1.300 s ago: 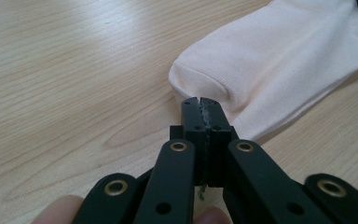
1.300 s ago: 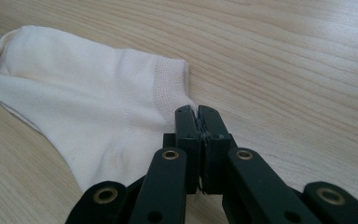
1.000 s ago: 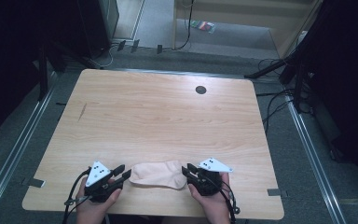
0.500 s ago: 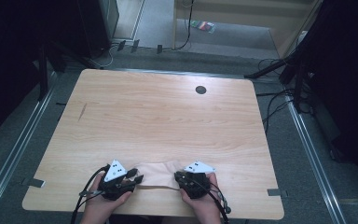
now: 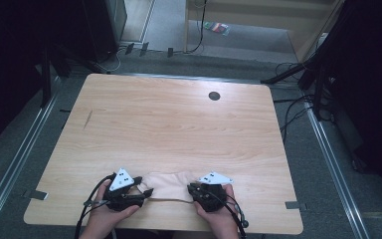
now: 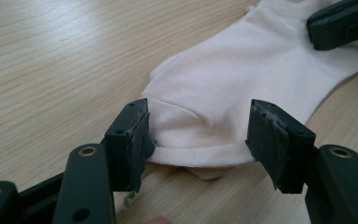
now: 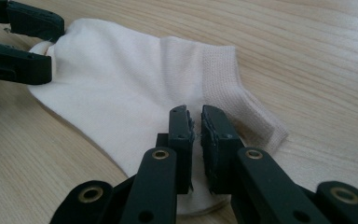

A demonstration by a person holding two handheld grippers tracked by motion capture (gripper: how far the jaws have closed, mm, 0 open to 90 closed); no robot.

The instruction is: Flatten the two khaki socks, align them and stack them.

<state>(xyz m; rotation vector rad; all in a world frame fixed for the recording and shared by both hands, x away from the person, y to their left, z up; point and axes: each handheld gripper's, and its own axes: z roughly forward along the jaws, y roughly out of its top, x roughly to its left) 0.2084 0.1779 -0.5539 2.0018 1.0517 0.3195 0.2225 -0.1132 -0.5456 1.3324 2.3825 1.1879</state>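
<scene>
Wooden table (image 5: 169,124) carries a white sock (image 5: 169,185) at its near edge, lying flat between both grippers. At the left, the left gripper (image 6: 200,137) has its jaws wide apart around the sock's toe end. At the right, the right gripper (image 7: 196,135) has its jaws pinched on the sock near the cuff.

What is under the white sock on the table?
The sock lies flat on the bare wooden table. At one end a lower layer of the sock peeks out. Anything else beneath it is covered.
</scene>
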